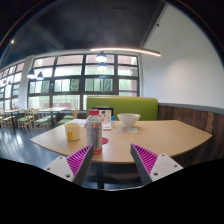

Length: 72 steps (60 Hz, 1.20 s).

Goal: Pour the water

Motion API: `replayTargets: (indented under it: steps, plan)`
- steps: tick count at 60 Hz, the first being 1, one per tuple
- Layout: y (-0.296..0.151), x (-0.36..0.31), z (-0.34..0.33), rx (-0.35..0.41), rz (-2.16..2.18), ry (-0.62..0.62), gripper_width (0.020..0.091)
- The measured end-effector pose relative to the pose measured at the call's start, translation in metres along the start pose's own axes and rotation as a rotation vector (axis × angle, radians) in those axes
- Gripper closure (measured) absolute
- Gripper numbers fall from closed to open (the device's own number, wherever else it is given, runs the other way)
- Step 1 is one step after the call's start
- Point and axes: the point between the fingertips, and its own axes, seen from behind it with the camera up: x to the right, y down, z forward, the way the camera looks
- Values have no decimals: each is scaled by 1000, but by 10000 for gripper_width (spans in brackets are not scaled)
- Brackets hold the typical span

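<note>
Magenta pads (80, 160) lined the inner faces of the gripper (112, 162), whose fingers stood released and well apart with nothing between them. Just ahead of them, above the left finger, a clear bottle (94, 130) with a red cap stood upright near the front edge of a light wooden table (150, 140). Left of the bottle sat a yellow cup (72, 131). Farther back on the table rested a white bowl (128, 121). Beyond the table ran a green bench (125, 105), and behind it large windows (70, 85).
</note>
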Motion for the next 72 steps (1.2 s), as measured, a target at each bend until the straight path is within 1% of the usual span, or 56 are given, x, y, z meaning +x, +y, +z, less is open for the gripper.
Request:
replayTargets:
  steps: [2, 7, 9, 16, 25, 28, 33, 37, 42, 50, 51, 54, 58, 61, 62, 64, 65, 66, 68, 70, 71, 72]
  plan:
    - [-2, -1, 0, 11, -5, -2, 289]
    - [-18, -2, 2, 79, -55, -6, 291]
    - [-18, -1, 3, 92, -75, 1, 293]
    - [-8, -11, 6, 83, -65, -10, 292]
    - [-12, -49, 29, 124, -6, -94, 294]
    - [-7, -63, 51, 124, -10, -102, 292]
    - [-11, -75, 74, 138, -35, -98, 292]
    - [-11, -81, 103, 132, -53, -59, 306]
    - [-13, -72, 132, 129, -51, 19, 301]
    - [-19, -57, 170, 128, -31, 98, 309]
    - [-19, -55, 174, 125, -21, 105, 324]
    - [-9, -57, 184, 99, 25, 115, 624]
    - [-16, -50, 183, 136, 70, 156, 636]
    - [-16, -55, 186, 157, 63, 131, 647]
    - [-16, -58, 187, 161, 66, 115, 670]
    - [-18, -62, 186, 176, 78, 93, 676]
    - [-18, -66, 183, 179, 79, 89, 703]
    - [-18, -66, 183, 181, 74, 88, 704]
    - [-15, -70, 191, 184, 53, 89, 734]
    - [-14, -69, 193, 182, 43, 87, 734]
    - [-14, -69, 194, 180, 38, 88, 759]
    - [-14, -69, 194, 179, 37, 90, 757]
